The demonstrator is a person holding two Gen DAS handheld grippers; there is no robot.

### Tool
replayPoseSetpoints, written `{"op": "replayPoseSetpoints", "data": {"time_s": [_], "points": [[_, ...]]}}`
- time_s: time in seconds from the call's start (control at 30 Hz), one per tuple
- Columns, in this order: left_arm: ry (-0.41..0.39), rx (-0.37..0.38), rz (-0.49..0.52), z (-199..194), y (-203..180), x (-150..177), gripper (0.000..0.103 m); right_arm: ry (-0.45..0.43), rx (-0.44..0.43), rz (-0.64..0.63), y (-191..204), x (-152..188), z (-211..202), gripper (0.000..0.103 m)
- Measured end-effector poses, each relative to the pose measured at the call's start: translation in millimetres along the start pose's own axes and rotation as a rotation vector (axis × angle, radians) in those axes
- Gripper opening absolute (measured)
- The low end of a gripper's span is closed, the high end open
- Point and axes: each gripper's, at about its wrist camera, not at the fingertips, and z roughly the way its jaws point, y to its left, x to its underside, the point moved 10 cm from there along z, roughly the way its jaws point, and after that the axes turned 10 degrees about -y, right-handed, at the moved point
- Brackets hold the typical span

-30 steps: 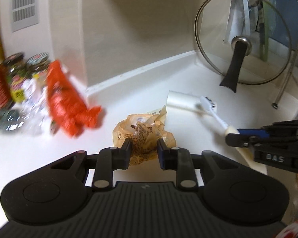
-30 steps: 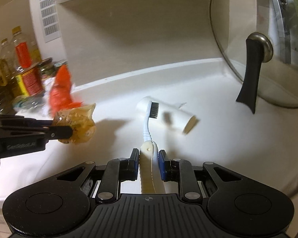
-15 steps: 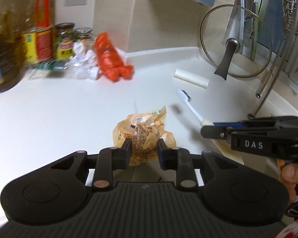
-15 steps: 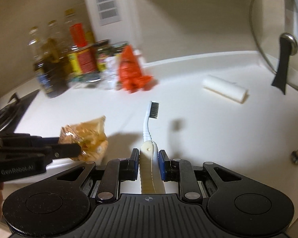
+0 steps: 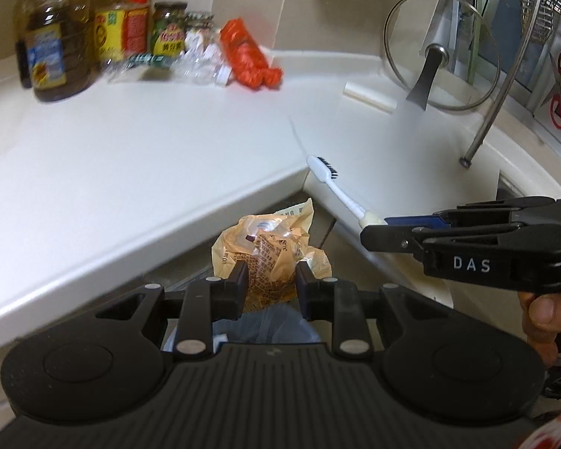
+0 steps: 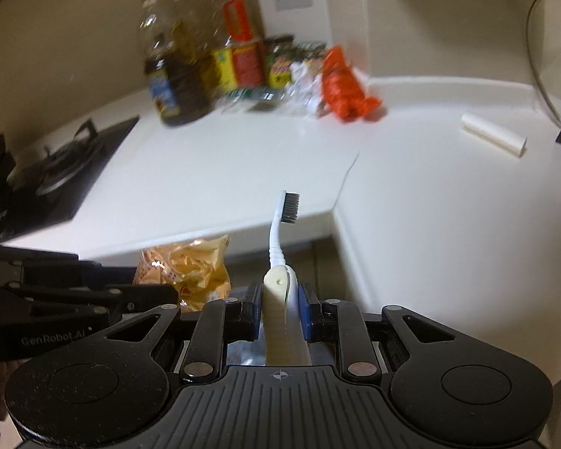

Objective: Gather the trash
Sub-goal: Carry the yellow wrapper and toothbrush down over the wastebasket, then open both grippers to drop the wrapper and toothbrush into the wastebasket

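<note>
Left claw (image 5: 272,277): pressed onto a crumpled yellow wrapper (image 5: 269,250). Right claw (image 6: 279,297): pinched on the handle of a toothbrush (image 6: 280,232), bristles forward. Change noted: a second ago both items were held over the bench (image 5: 131,142); both have since been drawn back past its inner corner edge and are now carried in the air over the floor gap. Collection of these two is judged under way; disposal is not yet done. Left on the bench: a white roll (image 6: 493,138) near the back edge, an orange packet (image 5: 247,56) beside the bottles (image 5: 56,45). Open room lies below; the bench edge stands close ahead.
</note>
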Motion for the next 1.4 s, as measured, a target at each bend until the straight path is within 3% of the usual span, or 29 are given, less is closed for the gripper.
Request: {"op": "replayPoseSetpoints", "data": {"time_s": [0.53,1.07,1.4], "points": [[0.149,-0.073,-0.066,8,42,80,0.024,0.154,0.029,-0.055,18,78,44,0.021],[0.276,-0.138,-0.144,76,62,144,0.024,0.316,0.032,-0.057,-2,160,109,0.021],[0.332,-0.157,-0.164,111,67,168,0.024,0.355,0.046,-0.040,-16,177,133,0.021]]}}
